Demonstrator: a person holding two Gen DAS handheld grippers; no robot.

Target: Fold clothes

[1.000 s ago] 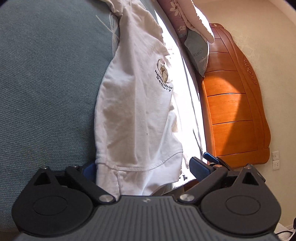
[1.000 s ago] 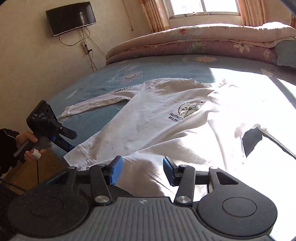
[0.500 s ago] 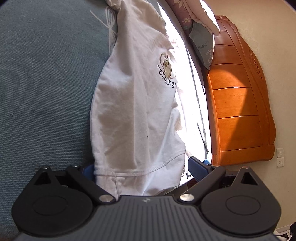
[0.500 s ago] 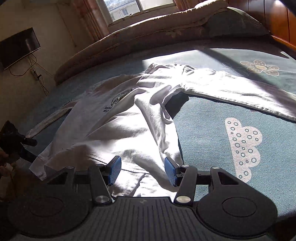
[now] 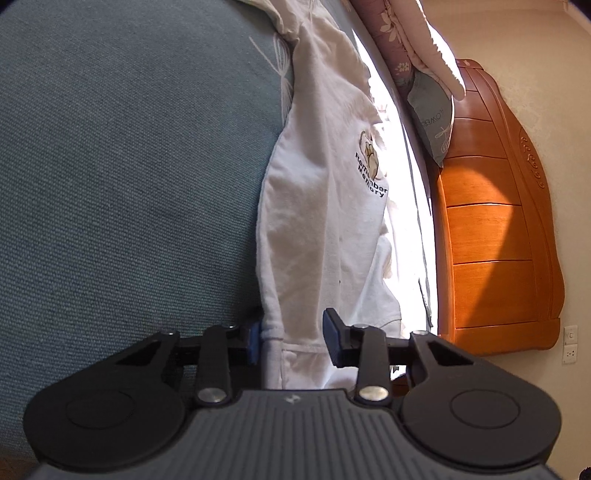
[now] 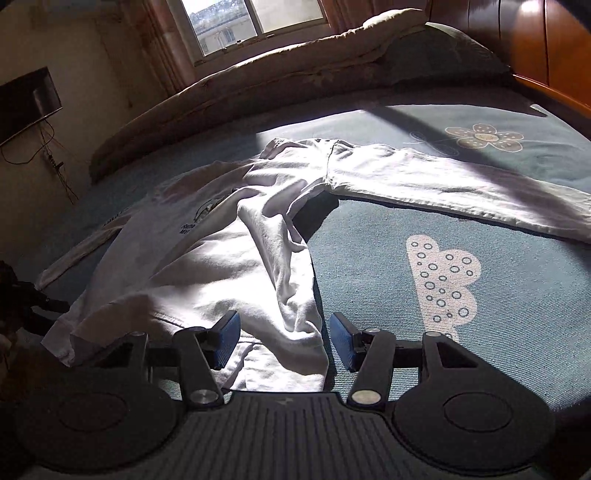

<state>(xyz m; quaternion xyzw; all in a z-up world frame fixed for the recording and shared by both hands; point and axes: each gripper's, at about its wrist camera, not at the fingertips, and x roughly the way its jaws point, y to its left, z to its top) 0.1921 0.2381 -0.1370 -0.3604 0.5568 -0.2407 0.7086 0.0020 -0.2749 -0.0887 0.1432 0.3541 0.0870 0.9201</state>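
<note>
A white long-sleeved shirt (image 5: pixel 325 221) with a small chest print lies spread front-up on a blue-green bedsheet (image 5: pixel 129 184). My left gripper (image 5: pixel 293 339) is at the shirt's bottom hem. Its jaws are closing and the bunched hem fills the gap, touching both blue pads. In the right wrist view the same shirt (image 6: pixel 207 280) is rumpled, with one sleeve (image 6: pixel 443 184) stretched out to the right. My right gripper (image 6: pixel 284 339) sits at the hem's other corner. Its jaws are opening, with a fold of hem lying loose between the pads.
An orange wooden headboard (image 5: pixel 498 240) and a grey pillow (image 5: pixel 432 122) border the bed's sunlit side. A rolled quilt (image 6: pixel 295 74) lies along the far edge under a window (image 6: pixel 251 18). A wall television (image 6: pixel 26 103) hangs at the left. The sheet (image 6: pixel 517 314) carries flower prints.
The left jaws have come in from wide apart onto the shirt's hem. The right gripper swung from facing the shirt's front to its right hem corner, its jaws slightly wider.
</note>
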